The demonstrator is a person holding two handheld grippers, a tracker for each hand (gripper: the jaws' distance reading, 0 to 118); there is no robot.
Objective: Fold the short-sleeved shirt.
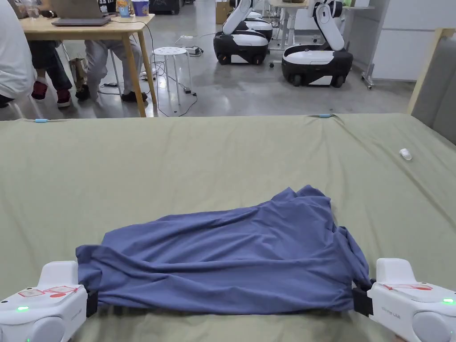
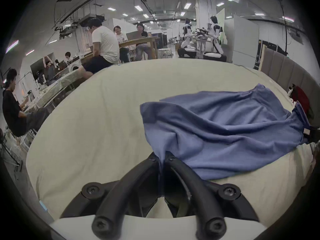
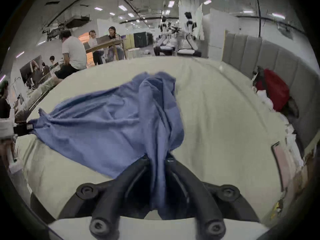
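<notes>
The blue short-sleeved shirt (image 1: 231, 258) lies rumpled on the bed (image 1: 178, 164), which is covered with a pale green sheet, and it stretches from one tool to the other along the near edge. The left tool (image 2: 161, 159) has its jaws pressed together on a thin pinch of the shirt's corner; in the left gripper view the cloth runs up and away to the right of that tool, creased in long folds. The right tool (image 3: 156, 159) is pinching a thicker bunch of fabric, with a strip of it hanging down between the jaws toward the tool's body (the right gripper view is somewhat blurred, so the exact part of the garment cannot be told). From the right tool the shirt spreads off to the left, with a ridge of folded cloth rising straight ahead of it.

In the head view the two white tool bodies sit at the lower corners, the left tool (image 1: 91, 303) at one end of the shirt's near hem and the right tool (image 1: 361, 299) at the other, the hem drawn fairly straight between them. The far part of the shirt bunches to a peak nearer the right tool than the left.

Well beyond the right tool, a small white object (image 1: 405, 154) rests on the sheet. Past the bed stand a wooden table (image 1: 89, 29) with people seated at it, a white stool (image 1: 171, 52), and two wheeled robots (image 1: 316, 62).
</notes>
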